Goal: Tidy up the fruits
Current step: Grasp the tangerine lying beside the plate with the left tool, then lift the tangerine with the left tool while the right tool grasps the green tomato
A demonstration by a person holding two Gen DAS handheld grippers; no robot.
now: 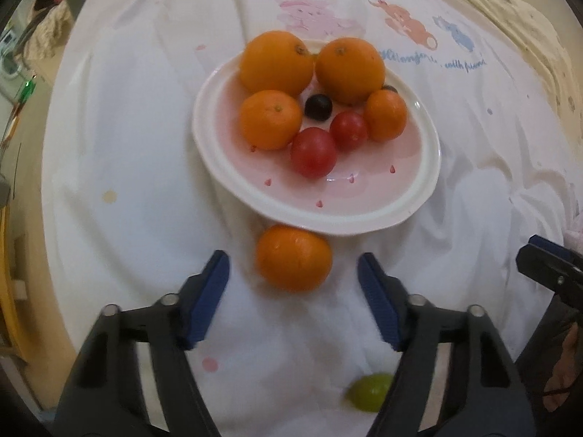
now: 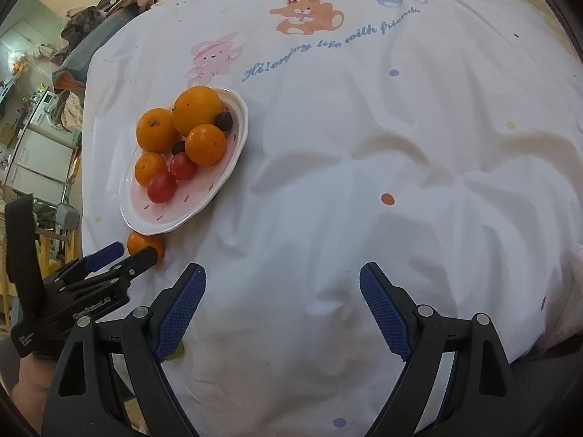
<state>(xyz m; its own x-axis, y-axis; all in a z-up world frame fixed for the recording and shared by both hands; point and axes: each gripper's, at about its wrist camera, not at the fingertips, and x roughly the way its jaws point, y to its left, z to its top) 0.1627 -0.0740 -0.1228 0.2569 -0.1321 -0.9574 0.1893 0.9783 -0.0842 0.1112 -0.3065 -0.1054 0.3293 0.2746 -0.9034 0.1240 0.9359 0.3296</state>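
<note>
Left tongs (image 1: pixel 293 293) apart astride one loose tangerine (image 1: pixel 293 263) beside plate (image 1: pixel 317 215) of four oranges, two tomatoes; right tongs (image 2: pixel 282 306) apart, empty.

The white tablecloth (image 2: pixel 364 145) reads "Hi! enjoy life with friends" in blue script.

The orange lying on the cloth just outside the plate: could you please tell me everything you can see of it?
The orange is small, round and glossy, with smooth bright peel; no stem shows. It lies loose on the white cloth, right against the near rim of the pink plate, though contact is unclear. The left claw points down over it, blue pads on either side, neither pressing on it yet.
</note>
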